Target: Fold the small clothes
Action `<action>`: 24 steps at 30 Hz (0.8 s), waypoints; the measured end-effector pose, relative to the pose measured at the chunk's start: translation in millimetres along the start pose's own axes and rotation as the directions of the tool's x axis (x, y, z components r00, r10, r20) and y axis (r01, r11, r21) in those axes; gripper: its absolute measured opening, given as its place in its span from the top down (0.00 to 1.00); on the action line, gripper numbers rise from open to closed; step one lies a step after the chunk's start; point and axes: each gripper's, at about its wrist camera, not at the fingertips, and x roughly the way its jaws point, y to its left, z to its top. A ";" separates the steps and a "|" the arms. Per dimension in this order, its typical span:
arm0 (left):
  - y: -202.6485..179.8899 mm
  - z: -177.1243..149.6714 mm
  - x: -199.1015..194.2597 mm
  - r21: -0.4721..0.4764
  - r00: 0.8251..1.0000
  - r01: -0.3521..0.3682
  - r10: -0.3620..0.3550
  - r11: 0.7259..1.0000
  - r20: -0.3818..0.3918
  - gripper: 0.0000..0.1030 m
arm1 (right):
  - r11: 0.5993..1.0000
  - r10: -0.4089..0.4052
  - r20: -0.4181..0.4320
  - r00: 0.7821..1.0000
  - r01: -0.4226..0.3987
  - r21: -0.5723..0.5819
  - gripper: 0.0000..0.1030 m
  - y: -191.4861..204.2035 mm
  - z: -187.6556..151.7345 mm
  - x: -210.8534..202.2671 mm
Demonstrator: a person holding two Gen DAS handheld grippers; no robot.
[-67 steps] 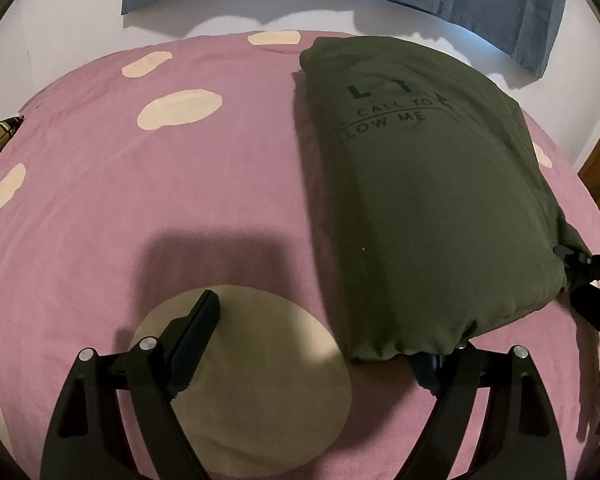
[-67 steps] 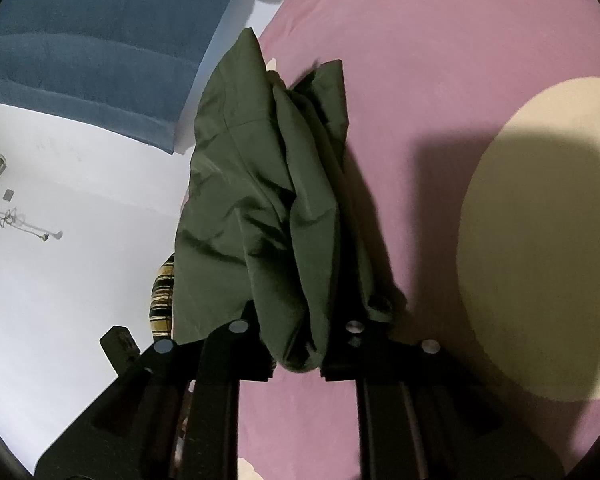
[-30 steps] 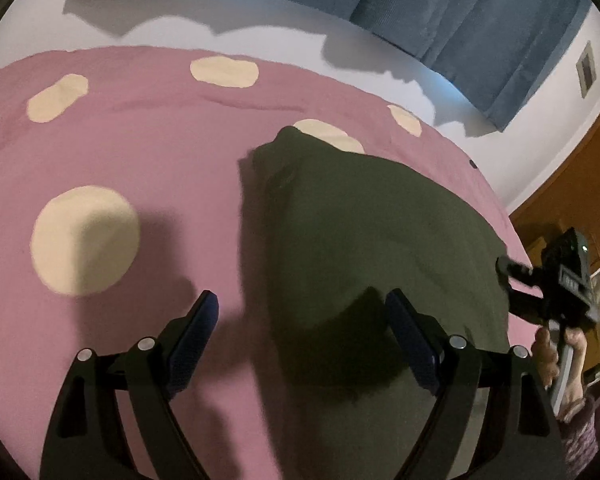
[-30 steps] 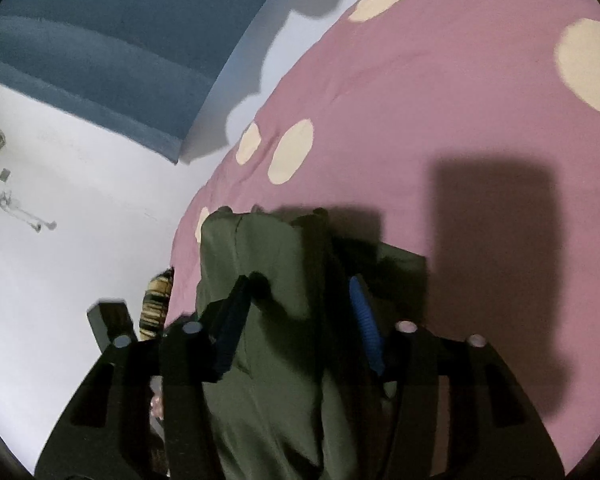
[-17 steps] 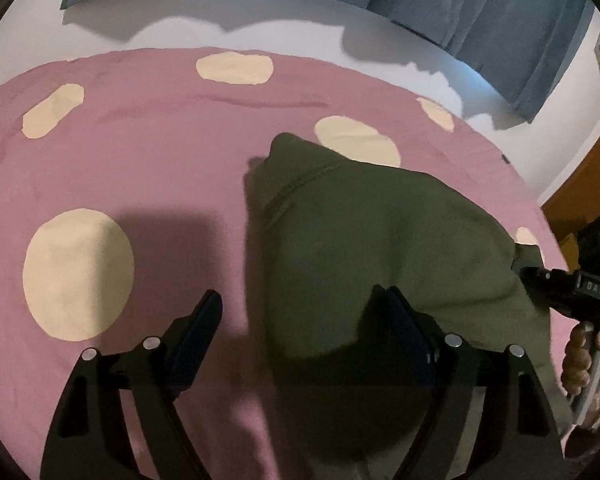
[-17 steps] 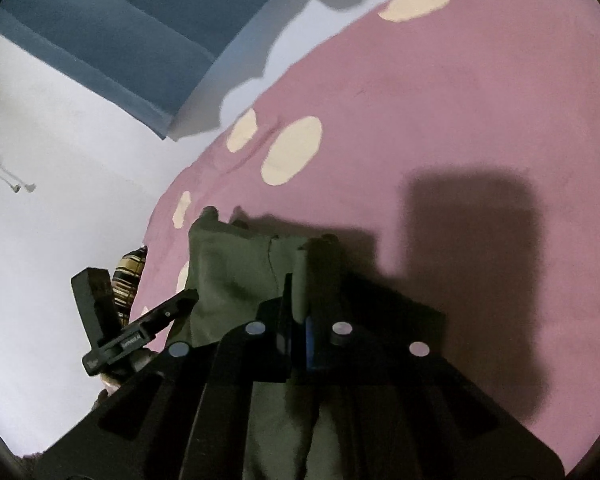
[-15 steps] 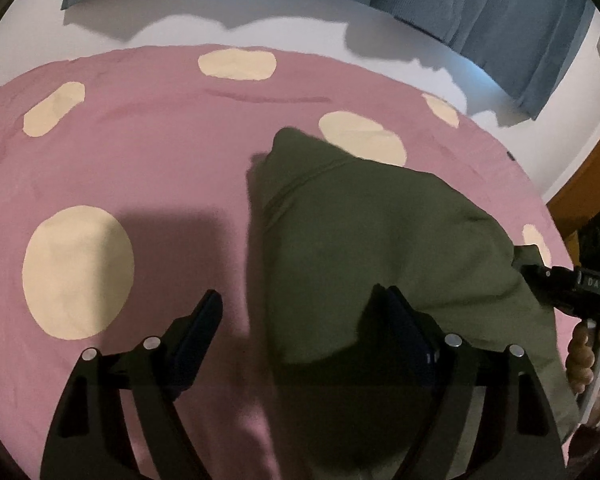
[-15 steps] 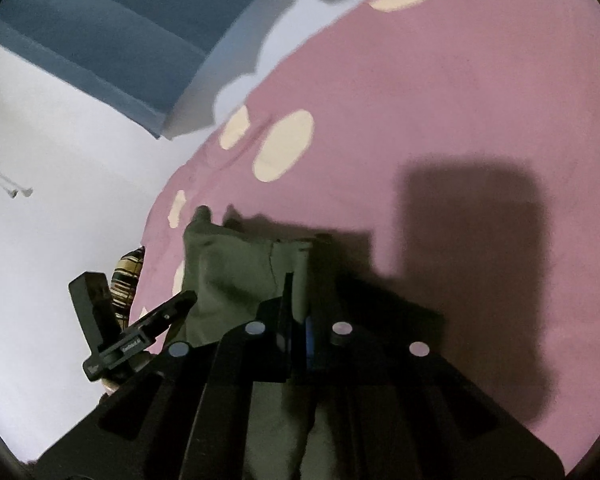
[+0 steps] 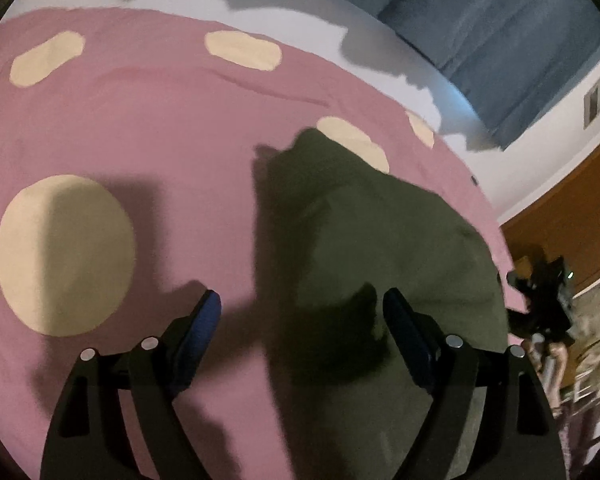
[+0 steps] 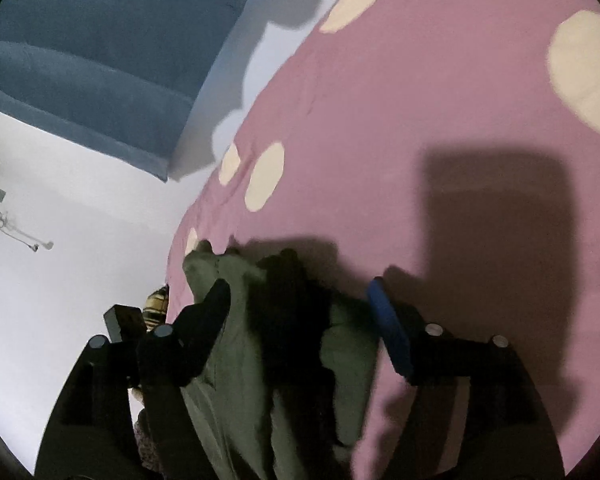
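In the left wrist view, the left tongs (image 9: 302, 312) are gaping wide at lower centre, holding nothing, over the pink dotted bedspread (image 9: 140, 120). The folded olive garment (image 9: 380, 240) is lying centre-right. In the right wrist view, the right tongs (image 10: 300, 292) are also spread apart, straddling the garment (image 10: 236, 360) at lower centre.

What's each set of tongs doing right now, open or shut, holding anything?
Left tongs: open, holding nothing, above the green garment.
Right tongs: open, holding nothing, fingers either side of the garment.
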 end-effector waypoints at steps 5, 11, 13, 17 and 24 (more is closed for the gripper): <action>8.6 -3.4 0.1 0.005 0.997 0.067 -0.066 0.998 -0.025 0.18 | 0.999 0.014 -0.061 0.998 -0.012 0.033 0.28 -19.4 -6.6 -2.6; -17.7 -4.1 21.5 0.080 0.987 0.144 -0.137 0.986 -0.087 0.17 | 0.998 0.055 -0.134 0.989 -0.057 -0.010 0.16 -5.6 -9.9 14.2; -20.6 -2.1 29.7 0.075 0.987 0.135 -0.127 0.988 -0.097 0.17 | 0.999 0.027 -0.157 0.987 -0.034 -0.042 0.13 1.2 -11.5 20.3; -20.6 4.0 37.6 0.063 0.986 0.133 -0.125 0.989 -0.114 0.17 | 0.997 0.006 -0.190 0.982 -0.020 -0.071 0.18 9.0 -11.4 27.0; -31.0 10.5 43.3 0.095 0.989 0.084 -0.071 0.992 -0.130 0.38 | 0.994 0.002 -0.210 0.978 -0.024 -0.103 0.71 13.4 -17.5 36.9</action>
